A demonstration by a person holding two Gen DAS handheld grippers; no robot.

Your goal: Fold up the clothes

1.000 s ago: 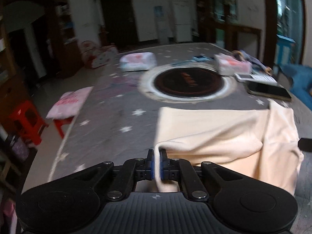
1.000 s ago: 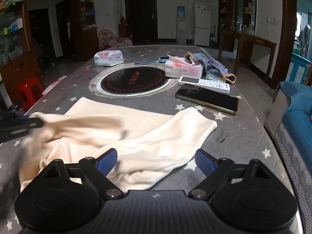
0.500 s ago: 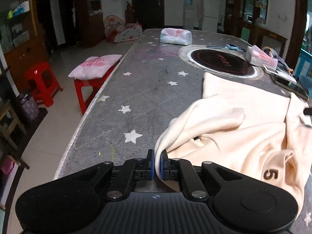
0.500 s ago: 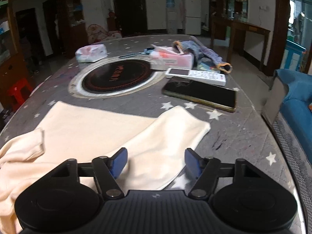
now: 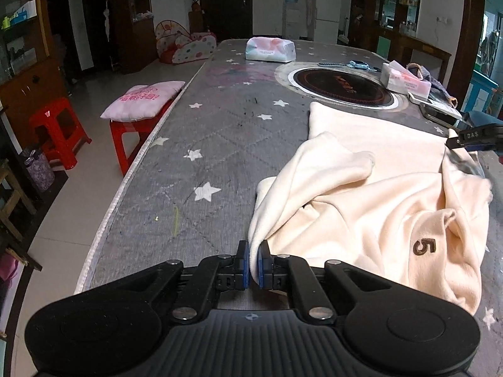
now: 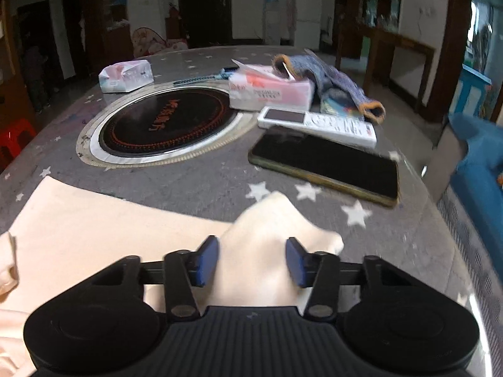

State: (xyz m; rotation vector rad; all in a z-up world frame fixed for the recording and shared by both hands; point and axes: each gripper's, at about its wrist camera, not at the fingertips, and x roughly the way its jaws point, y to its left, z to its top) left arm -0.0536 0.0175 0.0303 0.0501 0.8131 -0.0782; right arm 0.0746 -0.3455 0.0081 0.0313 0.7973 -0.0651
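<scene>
While the left claw (image 5: 254, 262) pinches the cream garment (image 5: 377, 194) edge, right claw (image 6: 251, 262) just closing, pads astride its sleeve, not yet clamped.

We read a dark brown "5" on the cream fabric garment (image 5: 393, 213). White letters "DAS" stand on the black gripper part (image 5: 478, 133) at the right edge. Print on the pink cushion (image 5: 144, 100) and the black round hob (image 6: 166, 122) is illegible.

My two wrist cameras look down along their jaws, low over the counter (image 5: 220, 144); both share the cream garment (image 5: 371, 194) and round cooktop (image 6: 166, 122).
</scene>
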